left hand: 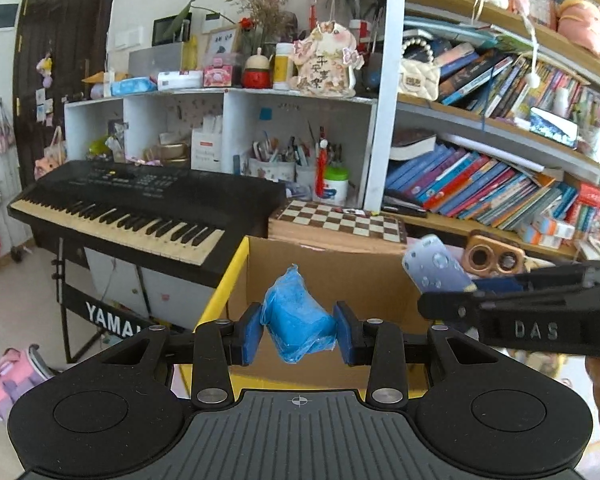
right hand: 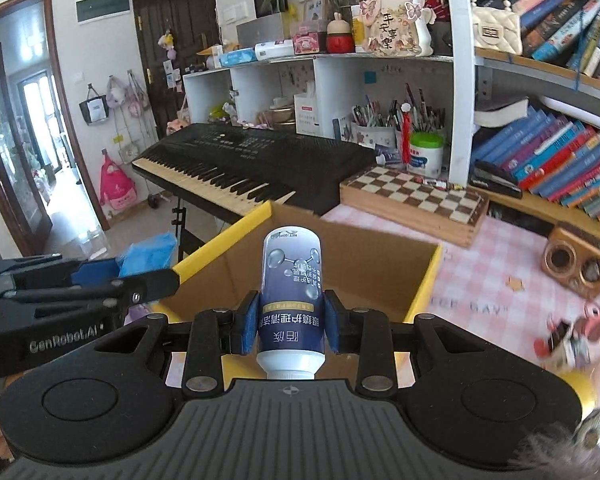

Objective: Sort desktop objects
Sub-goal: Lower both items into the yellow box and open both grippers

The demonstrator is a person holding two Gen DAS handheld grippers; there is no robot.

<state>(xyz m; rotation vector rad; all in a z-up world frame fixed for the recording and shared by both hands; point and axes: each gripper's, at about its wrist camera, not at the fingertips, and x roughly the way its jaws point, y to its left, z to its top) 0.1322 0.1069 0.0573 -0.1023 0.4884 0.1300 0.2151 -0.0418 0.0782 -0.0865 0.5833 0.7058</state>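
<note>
Setting: cluttered room, desk under a pink checked cloth (right hand: 500,256), bookshelves at right, black electronic keyboard (right hand: 252,168) at left, wooden chessboard (right hand: 416,196) behind.

Cardboard box (right hand: 340,264): open top, yellow-edged flaps, standing on the desk in front of both grippers.

Left gripper (left hand: 298,330): blue pads clamped on a blue plastic-wrapped bundle (left hand: 296,316), carried in front of the box's near wall.

Right gripper (right hand: 290,326): pads closed on a white-capped bottle (right hand: 292,296) with a dark blue label, cap toward the camera, held above the box opening.

Wooden two-holed speaker (right hand: 578,264): on the cloth, right of the box.
</note>
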